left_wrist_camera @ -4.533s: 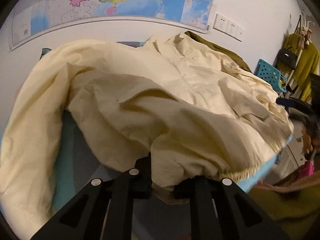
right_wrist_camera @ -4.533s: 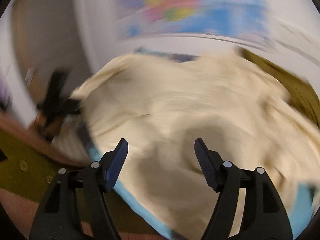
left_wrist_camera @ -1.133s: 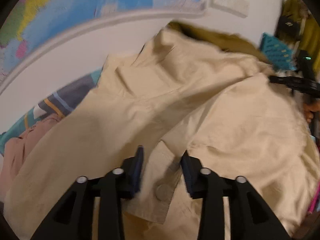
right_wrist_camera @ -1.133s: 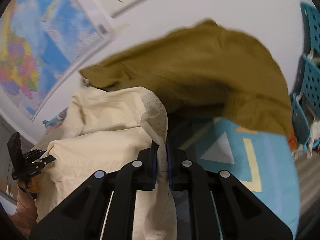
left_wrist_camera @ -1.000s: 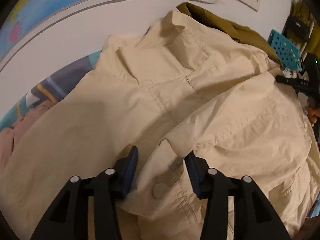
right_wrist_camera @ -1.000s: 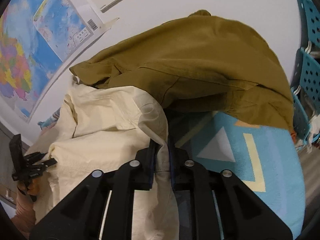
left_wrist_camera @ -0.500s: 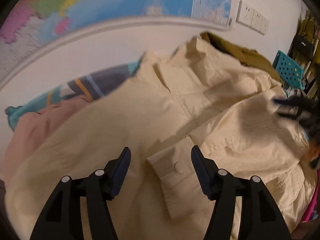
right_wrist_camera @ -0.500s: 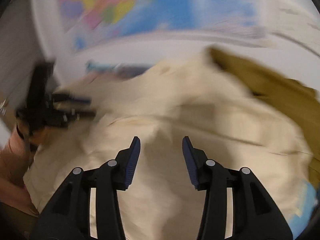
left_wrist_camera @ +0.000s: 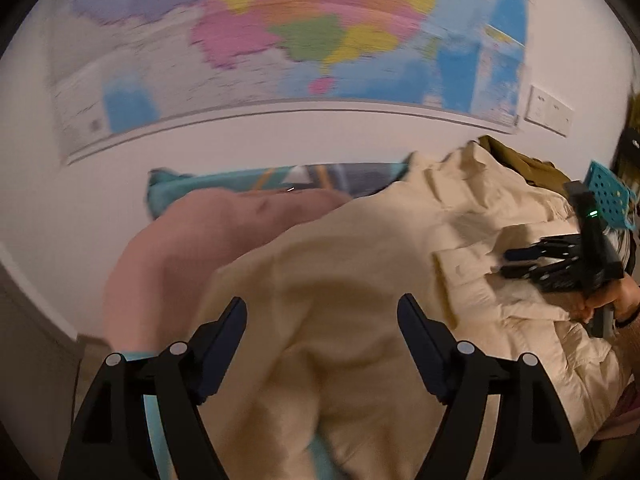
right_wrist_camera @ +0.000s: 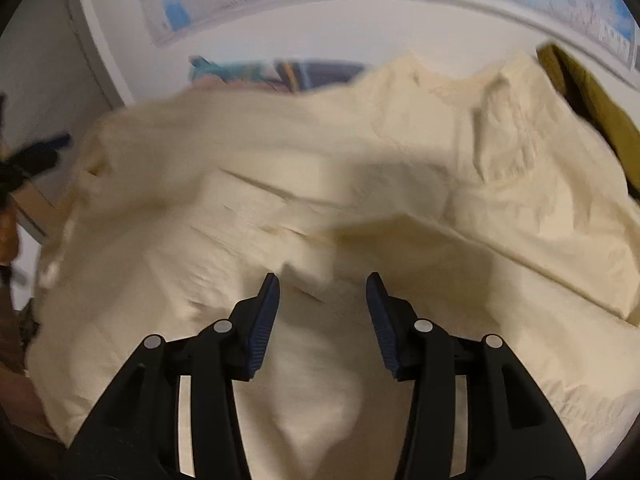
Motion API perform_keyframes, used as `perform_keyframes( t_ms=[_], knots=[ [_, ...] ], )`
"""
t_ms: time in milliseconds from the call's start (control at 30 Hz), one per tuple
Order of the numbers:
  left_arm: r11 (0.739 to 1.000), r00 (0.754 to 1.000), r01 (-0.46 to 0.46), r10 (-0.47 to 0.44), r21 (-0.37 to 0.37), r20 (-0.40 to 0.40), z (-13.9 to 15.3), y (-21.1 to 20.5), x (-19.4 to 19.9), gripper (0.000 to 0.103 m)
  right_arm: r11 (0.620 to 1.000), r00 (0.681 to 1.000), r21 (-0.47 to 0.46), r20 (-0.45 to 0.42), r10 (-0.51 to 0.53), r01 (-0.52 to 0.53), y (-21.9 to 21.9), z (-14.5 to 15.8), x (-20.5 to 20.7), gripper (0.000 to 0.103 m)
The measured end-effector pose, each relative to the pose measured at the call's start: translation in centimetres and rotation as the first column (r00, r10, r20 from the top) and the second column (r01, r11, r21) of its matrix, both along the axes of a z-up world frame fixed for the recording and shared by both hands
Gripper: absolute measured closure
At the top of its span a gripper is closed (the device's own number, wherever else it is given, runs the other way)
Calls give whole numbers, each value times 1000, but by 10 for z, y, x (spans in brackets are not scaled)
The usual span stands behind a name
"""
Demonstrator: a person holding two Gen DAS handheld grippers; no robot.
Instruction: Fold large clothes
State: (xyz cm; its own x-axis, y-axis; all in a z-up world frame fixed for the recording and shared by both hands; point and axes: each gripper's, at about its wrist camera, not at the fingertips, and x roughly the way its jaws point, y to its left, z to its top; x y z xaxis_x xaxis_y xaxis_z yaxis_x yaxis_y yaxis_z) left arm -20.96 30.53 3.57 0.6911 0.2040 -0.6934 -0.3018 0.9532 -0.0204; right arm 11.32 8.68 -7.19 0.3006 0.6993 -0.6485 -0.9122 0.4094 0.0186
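Now released | left gripper (left_wrist_camera: 322, 322) spread wide, right gripper (right_wrist_camera: 322, 292) half-spread, both just opening, pinching nothing | cream jacket (right_wrist_camera: 320, 168) lying across bed, sleeves folded inward, olive garment (right_wrist_camera: 592, 92) far right | likely regrasp near hem next

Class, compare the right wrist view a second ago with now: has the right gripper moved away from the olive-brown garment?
Yes. The right gripper, jaws just opened and empty, has swung left: the olive-brown garment now sits at the right edge, and the cream cotton jacket fills the view.
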Motion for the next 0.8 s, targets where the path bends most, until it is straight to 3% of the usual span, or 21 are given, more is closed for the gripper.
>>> perform_keyframes(
  t_ms=[100,200,267,367,433,600,700,767,800],
  knots=[
    [999,999,-39,39,7,-22,-7,14,-19,27,997,998,23,4,69,-70,8,6,-24,51],
    [998,996,-56,57,8,-66,-19,23,-32,26,994,994,-33,21,104,-103,25,-5,-35,46],
    [998,995,-57,58,12,-87,-25,27,-42,26,990,994,-88,-27,106,-108,36,-21,-33,46],
    [997,991,-73,74,17,-114,-35,34,-57,25,994,992,-66,-90,85,-91,40,-26,-25,46],
    [997,987,-77,74,-16,-143,-43,42,-66,24,996,992,-38,-99,80,-84,37,-19,-28,45],
    [995,974,-67,48,-78,-223,-68,55,-75,24,982,979,18,-67,191,-190,33,-1,-68,39],
    [989,965,-20,-20,-149,-260,-81,57,-74,26,966,964,23,-71,257,-256,38,2,-90,38],
    [985,963,5,-52,-173,-266,-84,54,-72,54,960,958,23,-73,279,-278,42,2,-98,38],
    [983,962,13,-63,-184,-266,-83,53,-72,75,956,953,26,-77,294,-293,43,3,-102,38]
  ],
)
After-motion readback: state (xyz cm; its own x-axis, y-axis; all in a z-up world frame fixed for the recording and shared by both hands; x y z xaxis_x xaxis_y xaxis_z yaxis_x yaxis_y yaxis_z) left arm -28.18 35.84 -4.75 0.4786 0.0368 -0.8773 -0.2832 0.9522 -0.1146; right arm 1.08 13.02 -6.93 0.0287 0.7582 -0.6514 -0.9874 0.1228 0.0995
